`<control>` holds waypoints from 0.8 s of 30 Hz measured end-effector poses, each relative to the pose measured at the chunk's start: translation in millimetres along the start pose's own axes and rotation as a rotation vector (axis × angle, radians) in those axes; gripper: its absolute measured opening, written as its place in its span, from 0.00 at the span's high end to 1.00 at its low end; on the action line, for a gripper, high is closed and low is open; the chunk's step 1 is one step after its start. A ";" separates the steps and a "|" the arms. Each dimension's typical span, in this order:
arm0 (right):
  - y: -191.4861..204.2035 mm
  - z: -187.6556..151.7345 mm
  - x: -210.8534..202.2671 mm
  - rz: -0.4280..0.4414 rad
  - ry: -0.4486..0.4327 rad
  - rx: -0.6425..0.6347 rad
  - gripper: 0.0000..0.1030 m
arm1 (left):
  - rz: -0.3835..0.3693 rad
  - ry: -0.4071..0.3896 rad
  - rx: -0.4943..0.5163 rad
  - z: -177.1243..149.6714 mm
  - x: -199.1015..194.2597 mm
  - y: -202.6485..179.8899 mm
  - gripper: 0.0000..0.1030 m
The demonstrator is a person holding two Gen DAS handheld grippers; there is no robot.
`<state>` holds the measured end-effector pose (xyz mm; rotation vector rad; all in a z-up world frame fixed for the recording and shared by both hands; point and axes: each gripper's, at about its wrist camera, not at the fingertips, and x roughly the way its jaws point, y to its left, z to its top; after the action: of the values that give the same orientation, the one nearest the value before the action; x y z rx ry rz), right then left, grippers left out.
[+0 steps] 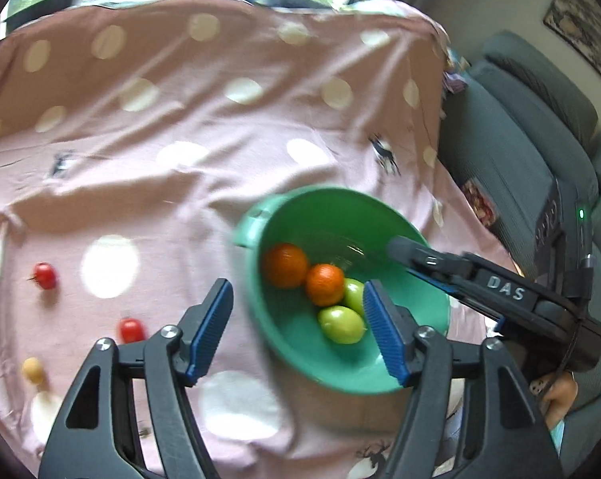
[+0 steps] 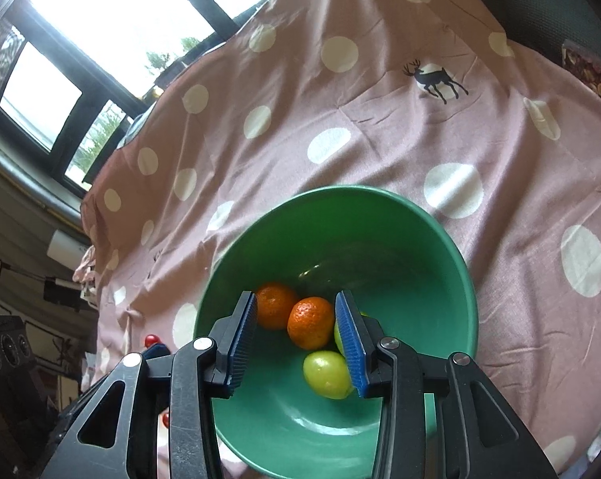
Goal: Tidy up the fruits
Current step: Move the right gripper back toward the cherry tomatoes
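Two oranges [image 2: 306,321] and two green fruits [image 2: 326,373] sit bunched at the bottom of the green bowl [image 2: 432,235], lower centre of the right wrist view. In the left wrist view the bowl looks tilted, its far side raised off the pink polka-dot cloth [image 1: 180,99]. The right gripper [image 2: 296,345] hangs over the bowl w/ jaws apart and nothing pinched; the near orange shows in the gap, pads not seen pressing it. In the left wrist view that gripper's finger appears to lie at the bowl's upper-right rim; contact unclear. The left gripper [image 1: 298,329] is released and empty, one pad over the cloth, the other in front of the bowl's interior.

Still loose at lower left of the left wrist view: two red tomatoes [image 1: 44,275], well apart from the bowl, and a small yellow fruit [image 1: 32,369] below them.

Risk, as judged: if the bowl is propped by the rim, a slip could tip it and roll the fruit out. Round tomatoes could also roll on the wrinkled cloth if nudged.

Room: plenty of bare cloth above and left of the bowl. The cloth's edge drops off toward the grey sofa [image 1: 520,139] at right, close to the bowl.
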<state>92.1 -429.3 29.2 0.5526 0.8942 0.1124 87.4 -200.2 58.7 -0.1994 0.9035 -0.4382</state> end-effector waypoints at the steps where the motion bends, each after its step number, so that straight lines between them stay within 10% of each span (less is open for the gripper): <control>1: 2.2 -0.1 -3.9 0.006 -0.013 -0.006 0.57 | 0.017 -0.017 -0.010 -0.8 -11.6 9.5 0.29; 10: 44.6 -10.0 -21.3 0.098 -0.048 -0.108 0.48 | 0.256 -0.088 -0.233 -35.1 -90.6 118.8 0.23; 24: 146.9 -81.5 76.5 0.081 0.244 -0.417 0.48 | 0.157 0.103 -0.280 -97.3 -49.9 145.3 0.48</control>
<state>97.4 -246.0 8.2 0.1867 1.0503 0.4364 24.4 -46.5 -15.4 -0.3618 1.0726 -0.1760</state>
